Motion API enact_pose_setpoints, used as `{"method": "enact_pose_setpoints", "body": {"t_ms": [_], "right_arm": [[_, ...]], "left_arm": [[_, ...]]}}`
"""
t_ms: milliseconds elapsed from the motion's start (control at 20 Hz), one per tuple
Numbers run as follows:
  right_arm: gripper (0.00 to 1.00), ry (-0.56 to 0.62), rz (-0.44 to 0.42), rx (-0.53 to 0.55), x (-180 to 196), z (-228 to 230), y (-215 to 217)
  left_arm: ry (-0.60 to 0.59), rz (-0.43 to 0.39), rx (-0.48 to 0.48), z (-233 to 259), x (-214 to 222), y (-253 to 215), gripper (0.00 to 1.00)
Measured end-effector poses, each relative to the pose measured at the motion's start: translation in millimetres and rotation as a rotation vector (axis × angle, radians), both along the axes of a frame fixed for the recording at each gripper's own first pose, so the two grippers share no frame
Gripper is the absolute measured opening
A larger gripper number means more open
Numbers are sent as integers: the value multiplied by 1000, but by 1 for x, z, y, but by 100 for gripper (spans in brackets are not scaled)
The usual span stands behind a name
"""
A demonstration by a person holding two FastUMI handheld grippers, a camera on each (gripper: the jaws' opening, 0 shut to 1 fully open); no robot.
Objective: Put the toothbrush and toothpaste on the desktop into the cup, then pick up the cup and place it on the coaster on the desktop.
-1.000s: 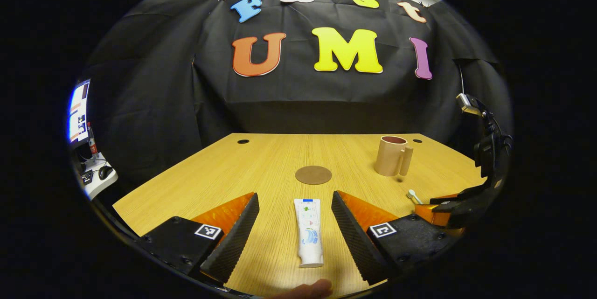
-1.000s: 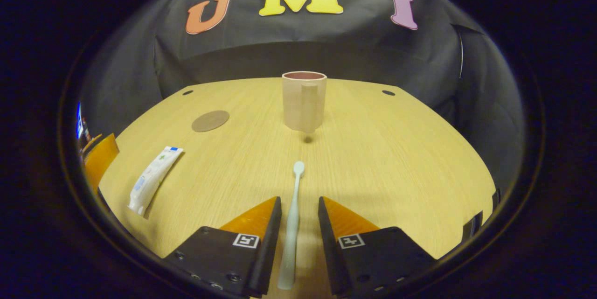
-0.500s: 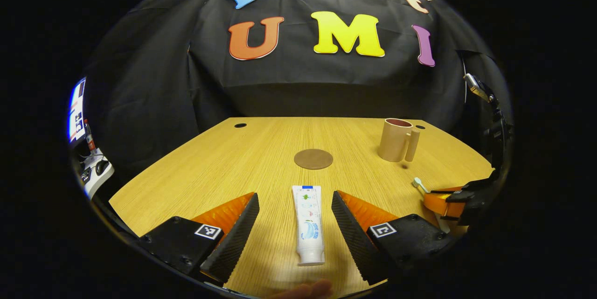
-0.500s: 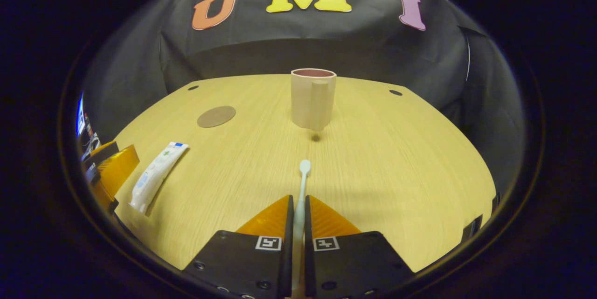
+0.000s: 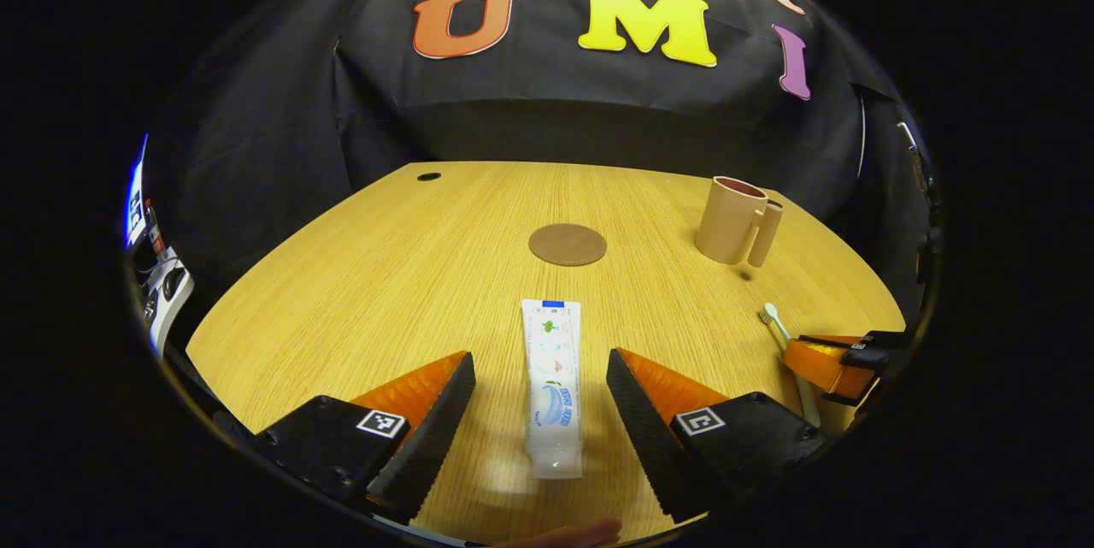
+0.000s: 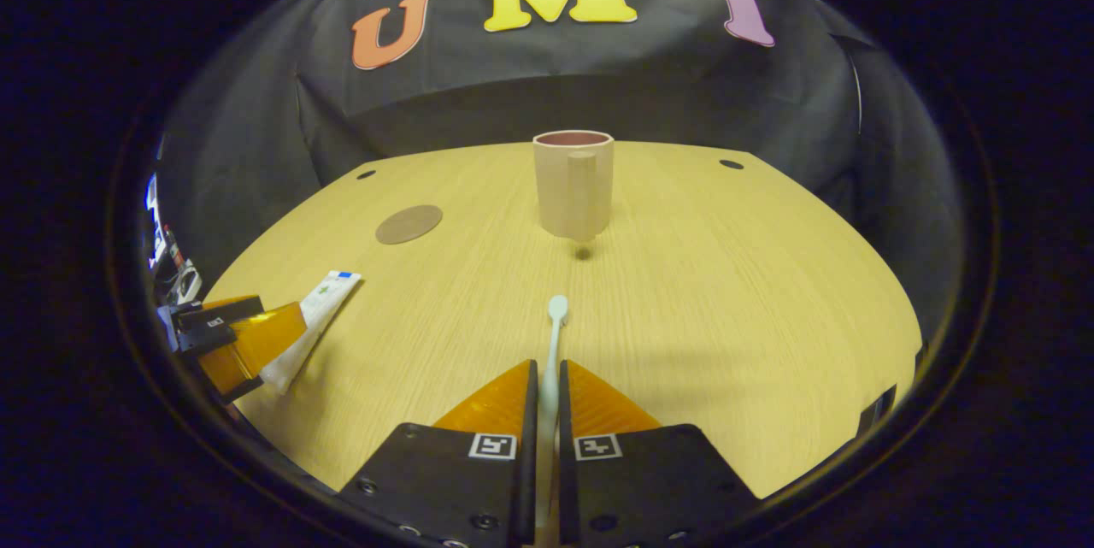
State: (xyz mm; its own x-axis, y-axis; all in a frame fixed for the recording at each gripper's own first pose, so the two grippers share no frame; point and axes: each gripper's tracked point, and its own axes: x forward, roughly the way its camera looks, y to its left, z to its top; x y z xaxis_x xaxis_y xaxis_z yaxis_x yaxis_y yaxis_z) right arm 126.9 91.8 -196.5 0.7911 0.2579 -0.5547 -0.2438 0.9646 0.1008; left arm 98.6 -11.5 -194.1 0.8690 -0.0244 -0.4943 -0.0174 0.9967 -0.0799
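Right gripper view is showing the right gripper (image 6: 545,377) pinching the toothbrush (image 6: 552,343): its 2 fingers are pressing on the slim handle from either side, with only the handle's width between them. The handle is running straight along the gripper's axis, so the brush head is pointing ahead at the cup (image 6: 573,184), which is standing upright farther back on the desktop (image 6: 726,291) with its handle facing the camera. Held lengthwise like this, the brush is probably lined up to travel forward and tip into the cup's open mouth. Whether the brush is lying on the wood or lifted just clear, I cannot tell.

In the left gripper view, the left gripper (image 5: 540,377) is sitting spread wide, with the toothpaste (image 5: 552,385) lying flat on the desktop between its 2 fingers, apart from both. The tube is lying along the gripper's axis, cap end nearest the camera, so closing the fingers would likely catch it across its flat body. Nothing is being held by this gripper.

The coaster (image 5: 567,244) is lying bare near the middle of the desktop, beyond the tube and well apart from the cup, which is standing to the right. Judging from this layout, both items are waiting to go into the cup, and the cup's move to the coaster is not yet begun.
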Motion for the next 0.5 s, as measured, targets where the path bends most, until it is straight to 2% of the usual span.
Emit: {"method": "enact_pose_setpoints", "body": {"t_ms": [300, 500], "right_arm": [[9, -39, 13, 19, -10, 14, -4], [9, -40, 7, 12, -4, 9, 0]], "left_arm": [[83, -16, -11, -18, 4, -4, 94], [75, -25, 4, -15, 6, -4, 93]]}}
